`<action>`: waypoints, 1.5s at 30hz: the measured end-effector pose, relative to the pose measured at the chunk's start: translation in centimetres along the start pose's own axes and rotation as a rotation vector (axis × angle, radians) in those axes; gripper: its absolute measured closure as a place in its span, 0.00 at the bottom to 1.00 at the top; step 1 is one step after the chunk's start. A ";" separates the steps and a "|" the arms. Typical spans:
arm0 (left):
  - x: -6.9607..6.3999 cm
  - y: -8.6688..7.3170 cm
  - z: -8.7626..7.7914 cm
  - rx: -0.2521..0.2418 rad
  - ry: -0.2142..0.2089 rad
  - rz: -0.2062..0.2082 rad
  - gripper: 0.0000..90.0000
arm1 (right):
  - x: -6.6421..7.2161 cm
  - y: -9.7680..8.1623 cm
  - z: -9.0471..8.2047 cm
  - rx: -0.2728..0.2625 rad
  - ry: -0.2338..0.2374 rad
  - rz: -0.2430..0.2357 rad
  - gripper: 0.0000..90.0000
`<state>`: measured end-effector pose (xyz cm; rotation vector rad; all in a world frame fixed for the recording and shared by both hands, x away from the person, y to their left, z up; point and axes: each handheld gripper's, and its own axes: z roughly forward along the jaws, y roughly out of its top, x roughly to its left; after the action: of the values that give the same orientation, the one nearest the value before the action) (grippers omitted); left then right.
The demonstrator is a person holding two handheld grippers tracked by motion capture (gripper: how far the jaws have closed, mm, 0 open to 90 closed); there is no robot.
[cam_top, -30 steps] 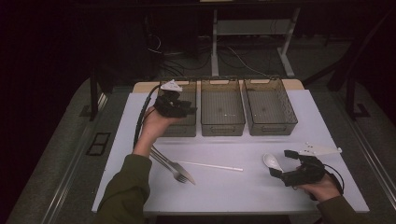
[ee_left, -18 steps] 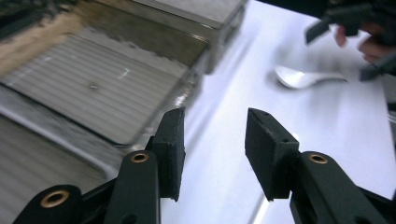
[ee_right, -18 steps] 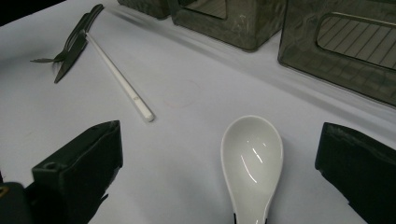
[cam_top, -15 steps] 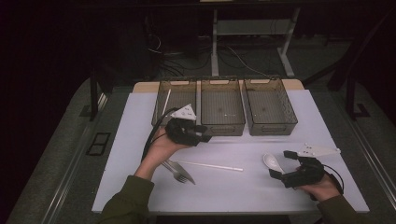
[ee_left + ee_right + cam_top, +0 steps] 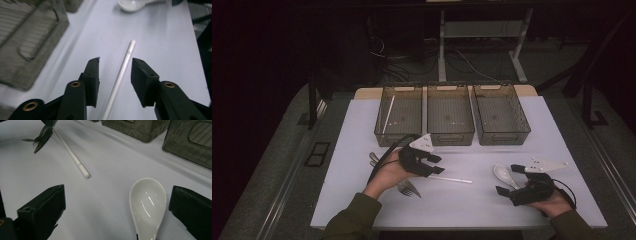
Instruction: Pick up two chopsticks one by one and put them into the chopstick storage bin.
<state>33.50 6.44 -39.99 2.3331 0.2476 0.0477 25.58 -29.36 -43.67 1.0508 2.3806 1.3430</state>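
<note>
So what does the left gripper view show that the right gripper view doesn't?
Left gripper view: the left gripper, its open jaws straddling the white chopstick without touching it. Right gripper view: the forks, and the right gripper, jaws wide open either side of the spoon. Both: chopstick, spoon, grey bins and the white table.

Open mat [image 5: 472,200] between chopstick [image 5: 452,179] and spoon [image 5: 504,175]; bins [image 5: 450,115] behind.
</note>
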 end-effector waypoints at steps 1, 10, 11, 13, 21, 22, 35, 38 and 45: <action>-0.1 0.0 0.2 0.013 -0.005 0.011 0.68 | 0.0 0.0 0.0 0.000 0.000 0.000 0.01; -0.4 -0.5 2.3 0.106 -0.024 0.073 0.83 | -0.1 0.1 0.0 -0.005 -0.002 0.004 0.01; -0.4 -0.6 2.5 0.114 -0.022 0.075 0.85 | -0.1 0.1 0.0 -0.003 -0.002 0.005 0.01; -0.2 -0.7 2.9 0.132 -0.027 0.093 0.86 | -0.1 0.1 0.0 -0.002 -0.002 0.006 0.01; 0.1 -1.1 3.7 0.159 -0.017 0.099 0.89 | -0.2 0.1 0.0 -0.004 -0.002 0.006 0.01; 0.2 -1.1 3.7 0.172 -0.016 0.110 0.89 | -0.2 0.1 -0.1 -0.005 -0.002 0.007 0.01; 1.1 -1.3 4.0 0.133 -0.033 0.064 0.91 | -0.2 0.1 -0.1 -0.007 -0.003 0.012 0.01; 1.4 -1.4 4.1 0.119 -0.030 0.038 0.91 | -0.2 0.1 -0.1 -0.008 -0.004 0.013 0.01; 2.2 -1.0 4.7 0.100 -0.005 -0.013 0.92 | -0.2 0.1 -0.1 -0.008 -0.005 0.014 0.01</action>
<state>36.05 4.29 -44.08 2.4306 0.2680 0.0237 25.71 -29.59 -43.56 1.0690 2.3674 1.3517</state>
